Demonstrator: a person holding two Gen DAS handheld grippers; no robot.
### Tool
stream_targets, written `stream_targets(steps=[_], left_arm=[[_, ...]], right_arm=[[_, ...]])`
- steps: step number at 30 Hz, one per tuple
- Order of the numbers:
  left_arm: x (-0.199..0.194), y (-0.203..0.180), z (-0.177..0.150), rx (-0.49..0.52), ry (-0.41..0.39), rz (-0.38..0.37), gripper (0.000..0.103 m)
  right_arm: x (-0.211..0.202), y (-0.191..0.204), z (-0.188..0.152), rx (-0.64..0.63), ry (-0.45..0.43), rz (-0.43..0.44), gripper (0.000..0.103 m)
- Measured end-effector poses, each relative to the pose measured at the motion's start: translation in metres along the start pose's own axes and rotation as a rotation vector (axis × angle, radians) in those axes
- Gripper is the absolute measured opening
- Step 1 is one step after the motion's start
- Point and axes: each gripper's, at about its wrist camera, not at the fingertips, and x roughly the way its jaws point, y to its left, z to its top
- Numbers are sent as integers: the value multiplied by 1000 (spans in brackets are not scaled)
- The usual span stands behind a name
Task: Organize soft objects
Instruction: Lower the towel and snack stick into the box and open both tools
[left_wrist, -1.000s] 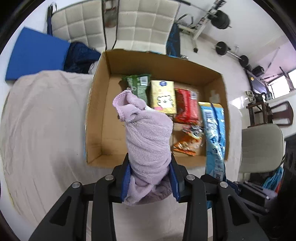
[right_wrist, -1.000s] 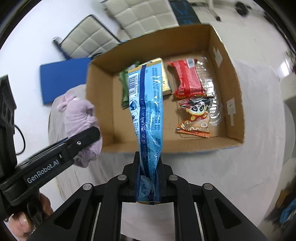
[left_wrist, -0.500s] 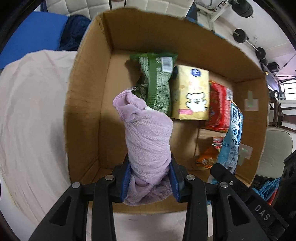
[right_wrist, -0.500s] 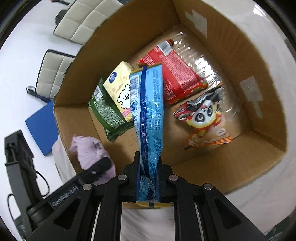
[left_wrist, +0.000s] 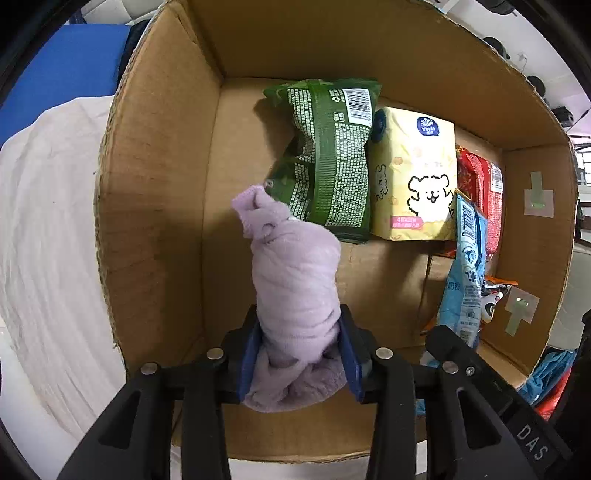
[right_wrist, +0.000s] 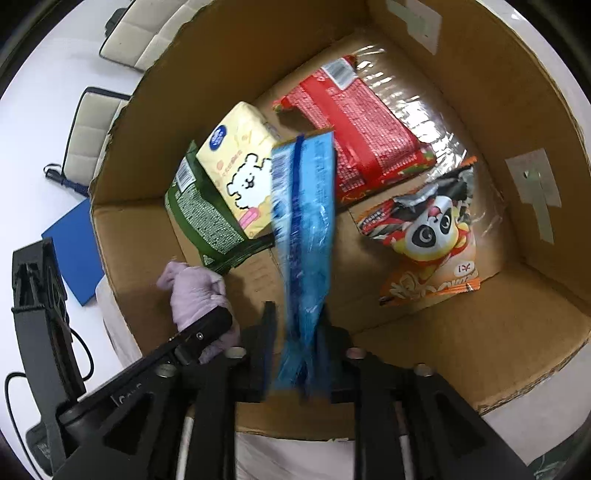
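A soft purple towel, rolled up, hangs over the empty left side of the brown box. A long blue bag hangs over the middle, above the other packs

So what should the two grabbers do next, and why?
Probably open wider and let go. The left gripper, just easing open, holds the purple towel inside the cardboard box; the right gripper, jaws parting, has the blue packet there too.
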Motion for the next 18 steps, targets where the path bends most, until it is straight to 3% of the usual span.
stream_targets(steps=[4, 7, 9, 12, 15, 17, 18], left_arm=[[-12, 3, 1, -9, -29, -16, 53], [-22, 4, 1, -10, -54, -20, 68], [-29, 5, -1, -12, -75, -10, 69], [-39, 7, -4, -13, -103, 6, 92], [-46, 11, -12, -18, -134, 19, 95], [-48, 11, -18, -23, -150, 18, 95], [-50, 12, -22, -24, -161, 19, 95]], right_arm=[[-7, 3, 1, -16, -4, 6, 46], [-12, 5, 2, -36, -6, -10, 46], [-16, 8, 2, -64, -6, -35, 46], [-23, 11, -1, -118, -9, -85, 51], [-34, 18, -8, -210, -42, -176, 61], [-41, 18, -12, -264, -69, -237, 72], [-45, 20, -15, -298, -85, -278, 82]])
